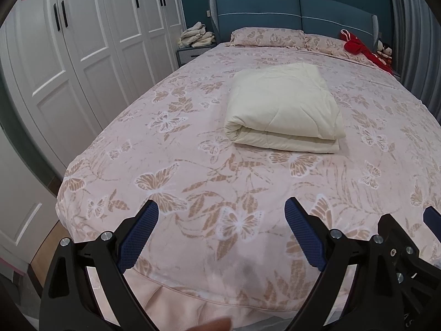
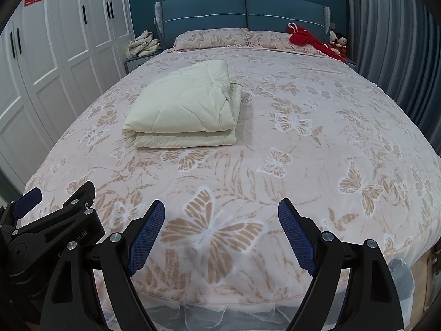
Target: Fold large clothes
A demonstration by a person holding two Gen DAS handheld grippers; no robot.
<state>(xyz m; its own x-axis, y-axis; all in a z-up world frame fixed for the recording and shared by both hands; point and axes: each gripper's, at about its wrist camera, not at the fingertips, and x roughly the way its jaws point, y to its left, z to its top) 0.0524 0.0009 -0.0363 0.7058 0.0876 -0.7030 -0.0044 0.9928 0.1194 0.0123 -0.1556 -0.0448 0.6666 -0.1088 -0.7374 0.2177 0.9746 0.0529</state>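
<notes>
Two grippers hang side by side over the foot of the bed (image 1: 110, 127), both angled down toward the butterfly-print cover and both spread wide with nothing between their blue pads. The left gripper (image 1: 222, 231) and the right gripper (image 2: 222, 230) each frame only bare bedspread, so neither is grasping anything; the neighbouring tool shows at the edge of each view, which says the hands are held close together. The task's thing, a cream quilt (image 1: 284, 110), lies well apart from them near the middle of the bed, already doubled into a thick, tidy bundle with its rounded fold facing the foot and its looser layered edges toward the headboard (image 2: 245, 8). That placement makes sense: the middle of the mattress gives a flat, roomy surface for handling something this bulky. Judging by the neat stack and the released jaws, the folding looks finished or nearly so, with the tools drawn clear so as not to disturb it. A red garment (image 2: 306, 40) sits by the pillows (image 2: 215, 37), and rumpled pale cloth (image 1: 195, 35) rests on the nightstand beside the white wardrobe (image 1: 82, 41).
</notes>
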